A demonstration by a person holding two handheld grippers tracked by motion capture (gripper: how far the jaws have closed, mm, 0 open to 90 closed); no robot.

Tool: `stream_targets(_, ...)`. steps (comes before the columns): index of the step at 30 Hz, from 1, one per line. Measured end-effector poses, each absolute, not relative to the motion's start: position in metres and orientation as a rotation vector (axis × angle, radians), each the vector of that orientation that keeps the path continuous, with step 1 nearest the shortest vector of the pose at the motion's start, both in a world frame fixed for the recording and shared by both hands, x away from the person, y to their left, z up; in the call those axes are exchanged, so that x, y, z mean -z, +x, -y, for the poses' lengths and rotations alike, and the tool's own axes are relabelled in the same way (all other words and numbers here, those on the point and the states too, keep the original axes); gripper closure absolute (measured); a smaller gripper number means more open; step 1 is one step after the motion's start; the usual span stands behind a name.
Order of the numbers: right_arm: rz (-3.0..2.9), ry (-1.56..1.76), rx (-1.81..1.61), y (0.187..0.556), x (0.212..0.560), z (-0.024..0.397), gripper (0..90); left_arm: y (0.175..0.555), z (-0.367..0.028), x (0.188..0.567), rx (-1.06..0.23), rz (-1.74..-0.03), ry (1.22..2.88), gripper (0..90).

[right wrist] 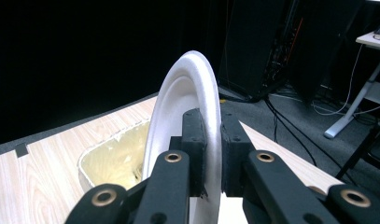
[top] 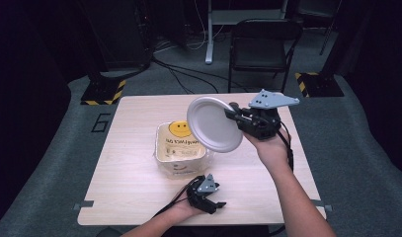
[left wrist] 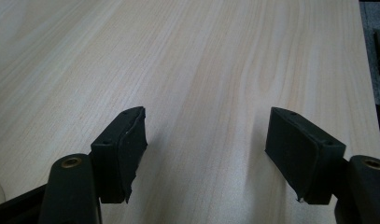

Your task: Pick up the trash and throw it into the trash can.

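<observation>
Here the wooden table (top: 139,163) spreads beneath both tools, its pale grain running ahead of the left gripper's jaws in the left gripper view. Behind the table, past the right gripper (top: 234,112), a black folding chair (top: 261,47) stands on the grey floor. Just below and to the left of the right gripper sits a square tub (top: 181,148) with a yellow smiley face printed on its far inner wall; in the right gripper view the same tub (right wrist: 114,156) lies open-topped beyond the jaws, off to their left. The right gripper (right wrist: 211,154), raised above the table in the person's right hand (top: 270,143), has its two black jaws closed tight on the rim of a white round plate (top: 213,123), pads pressing it from both sides. The plate (right wrist: 185,121) stands almost on edge, reaching out from the jaws and hanging over the near right corner of the tub. The left gripper (top: 206,192) rests low near the table's front edge, on the near side of the tub and apart from it; its jaws (left wrist: 206,154) stand wide apart with bare wood between them, holding nothing.
</observation>
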State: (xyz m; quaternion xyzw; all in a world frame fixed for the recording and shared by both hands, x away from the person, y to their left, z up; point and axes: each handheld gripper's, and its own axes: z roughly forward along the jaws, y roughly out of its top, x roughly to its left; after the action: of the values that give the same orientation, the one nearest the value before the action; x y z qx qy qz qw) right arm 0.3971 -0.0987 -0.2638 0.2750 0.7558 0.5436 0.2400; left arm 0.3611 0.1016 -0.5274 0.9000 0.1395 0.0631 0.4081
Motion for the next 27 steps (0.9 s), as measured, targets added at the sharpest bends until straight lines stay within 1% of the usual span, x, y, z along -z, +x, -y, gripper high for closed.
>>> stream_targets(6, -2.062, 0.733, -1.498, 0.401, 0.263, 0.088, 82.9, 0.361, -0.101, 0.527, -0.161, -0.354, 2.268, 28.6)
stream_targets(21, -2.108, 0.689, -1.509, 0.415, 0.273, 0.045, 82.9, 0.358, -0.104, 0.527, -0.159, -0.338, 2.273, 28.4)
stream_targets(27, -2.123, 0.685, -1.505, 0.421, 0.279, 0.037, 82.9, 0.357, -0.11, 0.528, -0.155, -0.354, 2.267, 28.4)
